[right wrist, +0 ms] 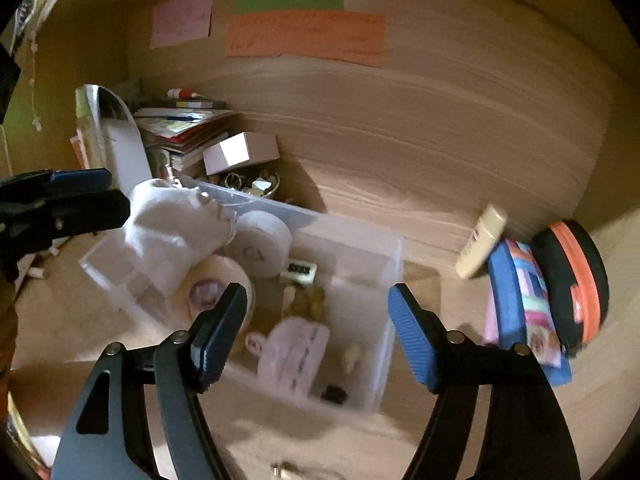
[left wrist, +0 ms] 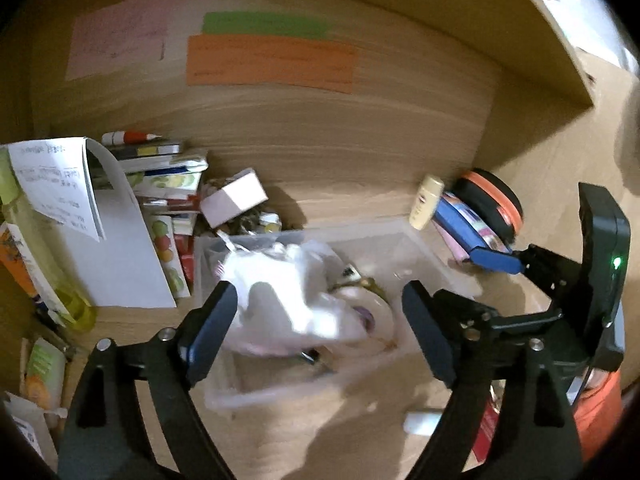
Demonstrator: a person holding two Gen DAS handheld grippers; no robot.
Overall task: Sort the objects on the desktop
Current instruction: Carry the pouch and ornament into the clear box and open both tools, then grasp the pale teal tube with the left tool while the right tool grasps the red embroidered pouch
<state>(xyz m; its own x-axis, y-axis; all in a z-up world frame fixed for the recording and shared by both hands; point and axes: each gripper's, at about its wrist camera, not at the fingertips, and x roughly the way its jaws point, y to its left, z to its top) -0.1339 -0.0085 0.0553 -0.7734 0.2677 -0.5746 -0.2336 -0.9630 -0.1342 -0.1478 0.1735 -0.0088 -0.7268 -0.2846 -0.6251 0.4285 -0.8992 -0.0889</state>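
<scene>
Currently both grippers hover over the clear plastic bin [right wrist: 360,248] on the wooden desk [right wrist: 420,152]. Left gripper [left wrist: 320,332]: jaws spread, nothing pinched; crumpled white bag [left wrist: 280,292] lies below them in the bin's near-left corner. Right gripper [right wrist: 316,332]: jaws likewise spread, empty, above the pink pouch [right wrist: 292,356]. Tape roll [right wrist: 260,248] beside the bag. Judgement: clear the bin wall before reaching for the next item; bag is limp and may spring back out.
</scene>
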